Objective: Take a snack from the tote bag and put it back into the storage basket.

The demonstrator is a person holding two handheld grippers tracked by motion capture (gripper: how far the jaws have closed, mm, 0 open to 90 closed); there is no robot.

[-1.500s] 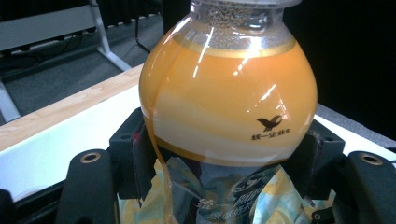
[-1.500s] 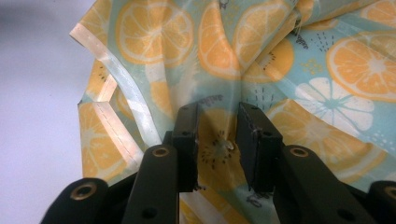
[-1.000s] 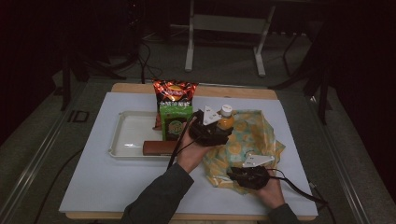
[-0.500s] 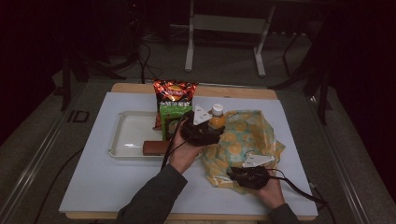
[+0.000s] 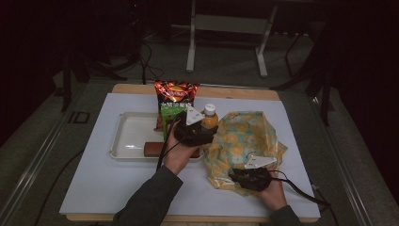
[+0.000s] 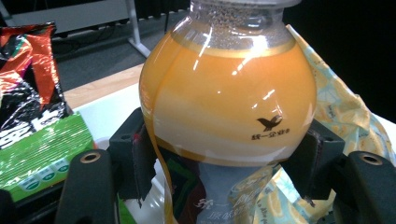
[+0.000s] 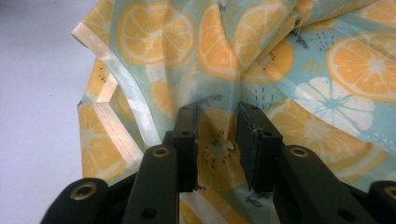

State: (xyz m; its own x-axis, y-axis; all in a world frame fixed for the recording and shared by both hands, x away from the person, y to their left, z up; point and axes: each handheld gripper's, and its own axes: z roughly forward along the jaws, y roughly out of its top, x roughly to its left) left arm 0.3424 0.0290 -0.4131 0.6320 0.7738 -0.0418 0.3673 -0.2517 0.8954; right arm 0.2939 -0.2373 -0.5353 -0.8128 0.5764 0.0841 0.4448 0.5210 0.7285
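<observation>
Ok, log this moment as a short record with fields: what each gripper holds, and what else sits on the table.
left gripper: shut on the clear plastic bottle of orange juice, jaws on both sides of its body
right gripper: jaws closed on a fold of the orange-slice patterned cloth bag
bottle position: upright, at the bag's left edge
white tray: holds a brown bar
behind tray: green packet, red snack bag
surface: white board
</observation>
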